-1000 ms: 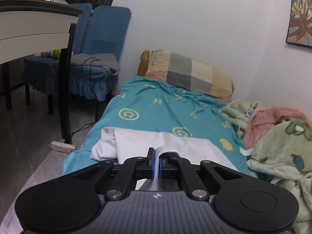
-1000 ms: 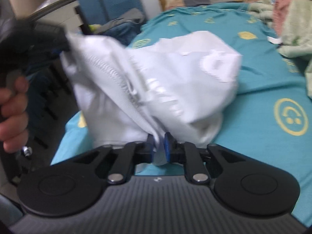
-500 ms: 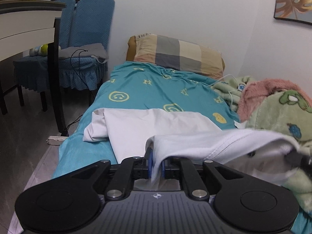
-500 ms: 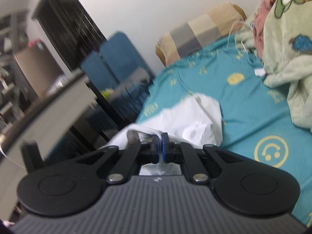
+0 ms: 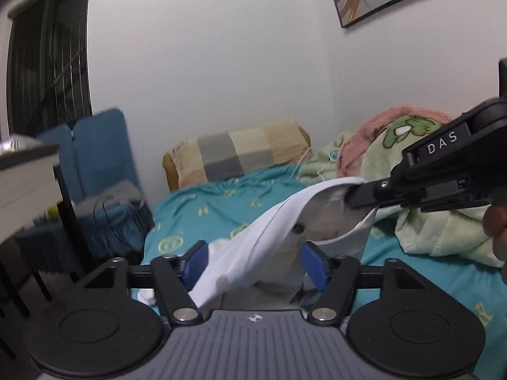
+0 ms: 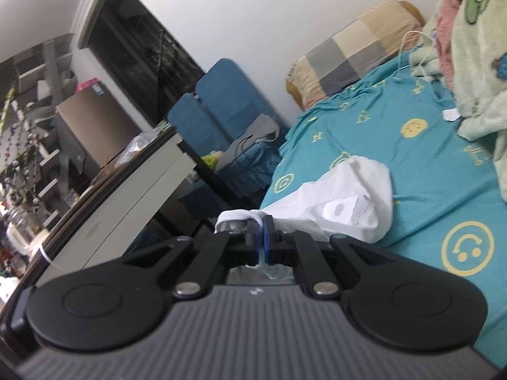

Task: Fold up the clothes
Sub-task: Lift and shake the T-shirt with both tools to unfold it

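A white garment [image 5: 272,231] hangs over the teal bed sheet [image 5: 202,212]. In the left wrist view my left gripper [image 5: 253,262] is opening; its blue pads stand wide apart with the cloth draped loosely between them, not pinched. My right gripper [image 5: 358,194] reaches in from the right of that view, holding the garment's upper edge. In the right wrist view the right gripper [image 6: 262,226] is shut on a bunched white edge [image 6: 237,217]; the rest of the white garment [image 6: 345,202] trails down onto the sheet [image 6: 427,164].
A checked pillow [image 5: 240,155] lies at the head of the bed. A green and pink blanket [image 5: 412,196] is heaped on the right. Blue chairs [image 5: 95,164] and a desk [image 6: 126,190] stand left of the bed. A person's fingers [image 5: 497,228] show at the right edge.
The left gripper's jaws have sprung apart and let go of the white cloth; the hand has swung and rolled. The right gripper has lifted its held edge up off the bed.
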